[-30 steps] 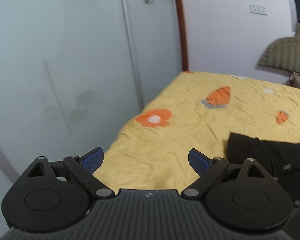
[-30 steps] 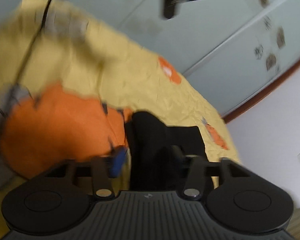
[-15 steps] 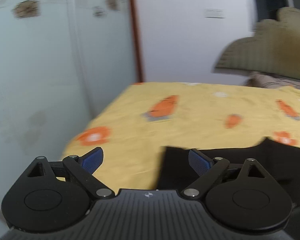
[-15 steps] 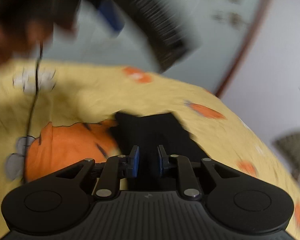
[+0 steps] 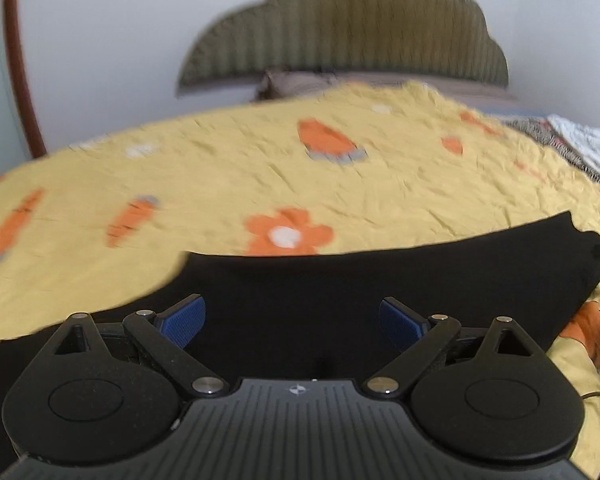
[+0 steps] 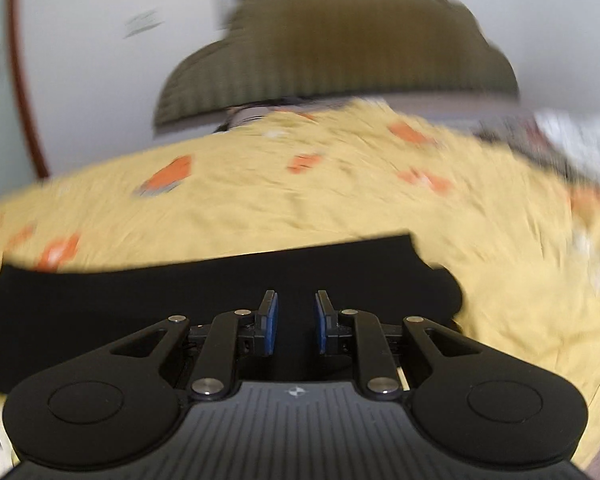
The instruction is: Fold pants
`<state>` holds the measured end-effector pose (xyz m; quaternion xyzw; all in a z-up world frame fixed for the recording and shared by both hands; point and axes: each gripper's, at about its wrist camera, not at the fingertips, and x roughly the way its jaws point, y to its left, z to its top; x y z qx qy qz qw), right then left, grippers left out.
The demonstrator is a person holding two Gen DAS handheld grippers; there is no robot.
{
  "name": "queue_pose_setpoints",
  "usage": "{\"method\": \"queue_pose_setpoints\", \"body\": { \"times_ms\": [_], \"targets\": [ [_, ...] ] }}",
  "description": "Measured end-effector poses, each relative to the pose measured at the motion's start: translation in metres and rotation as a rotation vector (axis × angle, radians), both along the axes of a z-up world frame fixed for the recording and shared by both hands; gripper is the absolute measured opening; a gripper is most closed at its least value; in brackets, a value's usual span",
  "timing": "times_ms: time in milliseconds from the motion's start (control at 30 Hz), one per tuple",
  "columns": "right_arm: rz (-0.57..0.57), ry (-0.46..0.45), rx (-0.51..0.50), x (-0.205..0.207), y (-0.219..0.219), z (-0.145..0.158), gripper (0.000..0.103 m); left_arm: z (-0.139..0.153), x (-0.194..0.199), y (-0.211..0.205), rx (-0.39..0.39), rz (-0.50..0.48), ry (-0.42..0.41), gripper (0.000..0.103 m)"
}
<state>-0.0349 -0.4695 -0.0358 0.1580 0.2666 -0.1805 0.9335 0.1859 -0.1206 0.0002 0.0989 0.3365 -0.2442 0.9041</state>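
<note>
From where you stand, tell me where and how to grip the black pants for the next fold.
Grip the black pants at the two near corners of the strip, one set of jaws each, coming from the near side and slightly above. They lie flat and long across the yellow sheet, so a thin edge pinch probably lifts them evenly.

- Pants (image 5: 380, 280): plain black.
- Bed sheet (image 5: 380, 184): yellow, printed with orange flowers with white centres and orange carrots.
- Headboard (image 5: 352, 28): olive green, ribbed with vertical stripes.
- Wall (image 5: 100, 60): white.
- Left claw (image 5: 292, 322) and right claw (image 6: 292, 322): black with blue pads.
</note>
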Motion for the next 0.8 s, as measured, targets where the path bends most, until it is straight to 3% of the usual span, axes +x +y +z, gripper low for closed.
{"method": "queue_pose_setpoints", "body": {
  "times_ms": [100,167,200,267,333,533,633,800],
  "targets": [
    [-0.028,0.024,0.090,0.015,-0.041,-0.022,0.026,-0.026,0.034,-0.026,0.034,0.009,0.050,0.095],
    [-0.205,0.079,0.051,0.027,-0.062,-0.029,0.026,-0.043,0.058,-0.040,0.093,0.065,0.067,0.089],
    [-0.302,0.066,0.044,0.020,-0.071,-0.026,0.026,-0.048,0.066,-0.045,0.117,0.084,0.069,0.087],
    [-0.416,-0.049,0.098,-0.006,-0.084,-0.017,0.026,-0.046,0.070,-0.049,0.118,0.115,0.080,0.085],
    [-0.380,-0.145,0.229,-0.030,-0.091,-0.015,0.028,-0.034,0.060,-0.049,0.035,0.068,0.076,0.087],
    [-0.277,-0.183,0.645,-0.041,-0.079,-0.052,0.044,-0.010,0.022,-0.074,-0.036,-0.065,0.056,0.090],
    [-0.316,-0.182,0.701,-0.041,-0.066,-0.063,0.043,-0.008,0.004,-0.093,-0.039,-0.153,0.061,0.090],
    [-0.358,-0.302,0.802,-0.046,-0.079,-0.079,0.050,-0.010,-0.016,-0.117,-0.017,-0.206,0.044,0.092]
  ]
}}
